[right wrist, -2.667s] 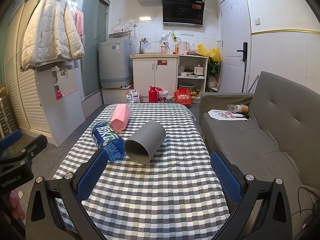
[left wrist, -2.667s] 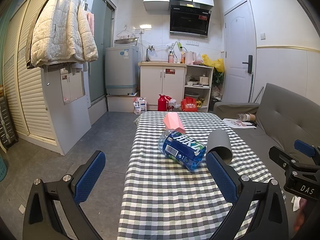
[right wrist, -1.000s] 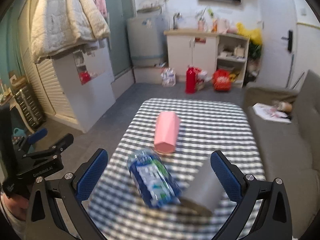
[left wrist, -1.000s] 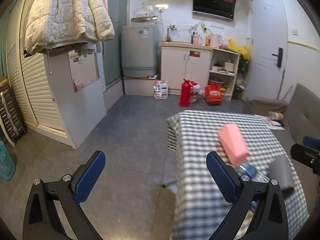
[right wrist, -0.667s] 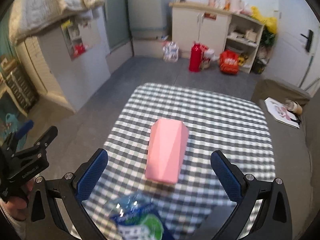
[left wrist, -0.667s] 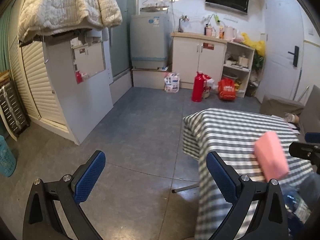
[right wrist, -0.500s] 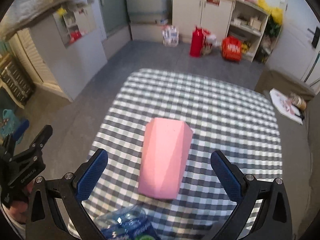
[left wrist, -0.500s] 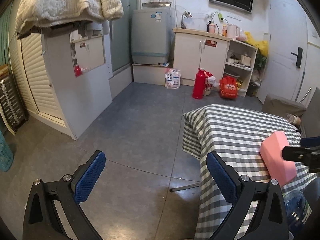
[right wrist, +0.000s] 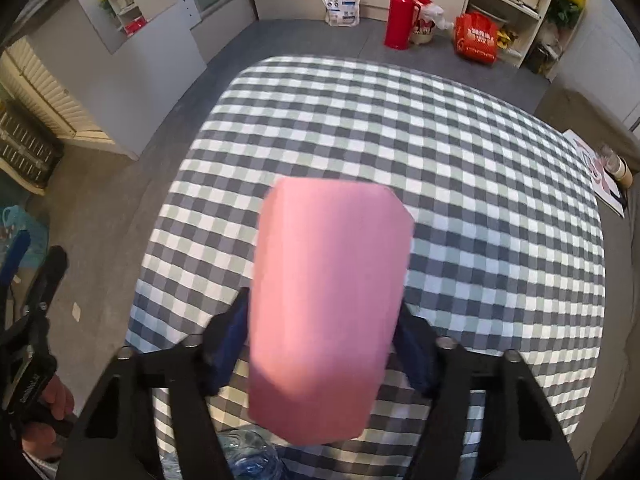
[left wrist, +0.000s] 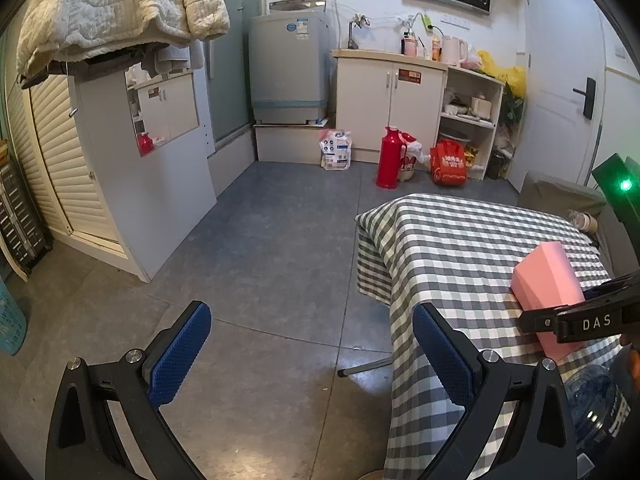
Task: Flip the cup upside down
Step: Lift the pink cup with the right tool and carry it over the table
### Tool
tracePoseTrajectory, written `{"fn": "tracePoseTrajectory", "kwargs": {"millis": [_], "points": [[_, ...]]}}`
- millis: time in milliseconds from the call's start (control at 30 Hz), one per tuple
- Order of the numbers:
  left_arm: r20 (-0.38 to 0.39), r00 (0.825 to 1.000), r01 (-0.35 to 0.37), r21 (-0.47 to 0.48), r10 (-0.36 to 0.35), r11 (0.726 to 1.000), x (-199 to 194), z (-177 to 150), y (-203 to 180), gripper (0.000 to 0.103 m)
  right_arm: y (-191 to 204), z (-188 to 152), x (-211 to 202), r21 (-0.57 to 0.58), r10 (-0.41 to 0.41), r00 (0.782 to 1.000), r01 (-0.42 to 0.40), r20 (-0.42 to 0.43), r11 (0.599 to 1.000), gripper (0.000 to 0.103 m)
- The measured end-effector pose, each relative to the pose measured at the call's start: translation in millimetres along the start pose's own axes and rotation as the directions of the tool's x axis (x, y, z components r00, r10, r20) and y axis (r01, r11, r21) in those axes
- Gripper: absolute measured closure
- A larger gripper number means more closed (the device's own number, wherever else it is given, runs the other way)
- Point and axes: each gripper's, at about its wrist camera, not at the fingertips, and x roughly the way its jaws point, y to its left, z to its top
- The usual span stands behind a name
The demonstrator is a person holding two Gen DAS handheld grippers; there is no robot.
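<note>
A pink faceted cup (right wrist: pixel 328 304) lies on its side on the checked tablecloth (right wrist: pixel 460 152). My right gripper (right wrist: pixel 320 344) has its two blue pads against the cup's two sides, shut on it near its wider end. In the left wrist view the pink cup (left wrist: pixel 548 280) shows at the right with the right gripper (left wrist: pixel 576 320) across it. My left gripper (left wrist: pixel 308 356) is open and empty, off the table's left side above the floor.
A blue-labelled water bottle (right wrist: pixel 248 456) lies just behind the cup, also seen in the left wrist view (left wrist: pixel 600 404). A grey sofa (right wrist: pixel 624 240) borders the table's right. A red thermos (left wrist: pixel 388 158), bags and cabinets stand across the grey floor.
My right gripper has come down over the pink cup and its jaws have shut on it. My left gripper has swung left, off the table, and stayed open.
</note>
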Motion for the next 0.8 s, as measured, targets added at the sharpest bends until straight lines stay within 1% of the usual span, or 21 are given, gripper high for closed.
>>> {"fn": "tracePoseTrajectory", "kwargs": {"millis": [67,167,267,333,400,433,500,533,633,733,800], "points": [[0.008,1.000,-0.004,0.008,0.004,1.000,-8,4,-1,0.000,-2,-2,-6,0.009,0.002,1.000,-0.002,0.021,1.000,0.043],[0.029,1.000,-0.013,0.022,0.013,1.000,-26,12,-2,0.000,-3,-4,-30,0.015,0.011,0.997,-0.012,0.074,1.000,0.043],[0.054,0.998,-0.020,0.028,0.019,0.999,-49,22,-2,0.000,5,-10,-69,-0.006,0.017,0.991,-0.017,0.132,1.000,0.043],[0.071,0.997,-0.023,0.028,0.021,0.999,-65,27,-1,0.000,14,-18,-104,-0.032,0.021,0.983,-0.016,0.182,0.999,0.043],[0.094,0.995,-0.026,0.024,0.024,0.999,-90,35,-1,0.000,24,-29,-137,-0.046,0.026,0.973,-0.015,0.230,0.999,0.043],[0.108,0.994,-0.024,0.022,0.022,0.999,-105,38,-2,0.000,29,-39,-159,-0.049,0.031,0.966,-0.018,0.258,0.999,0.043],[0.129,0.992,-0.015,0.018,0.012,1.000,-131,41,-1,0.000,35,-53,-186,-0.051,0.036,0.956,-0.022,0.292,0.998,0.043],[0.133,0.991,-0.012,0.018,0.009,1.000,-141,41,-2,0.000,38,-65,-202,-0.055,0.035,0.950,-0.018,0.311,0.998,0.043],[0.146,0.989,-0.009,0.028,0.005,1.000,-176,39,-4,0.000,46,-102,-237,-0.059,0.029,0.941,-0.010,0.337,0.998,0.043],[0.160,0.987,0.007,0.027,-0.011,1.000,-207,30,-6,0.000,50,-146,-259,-0.051,0.033,0.939,-0.016,0.341,0.999,0.043],[0.162,0.986,0.027,0.021,-0.030,0.999,-225,19,-10,0.000,57,-177,-264,-0.058,0.002,0.940,0.020,0.342,0.998,0.043]]}}
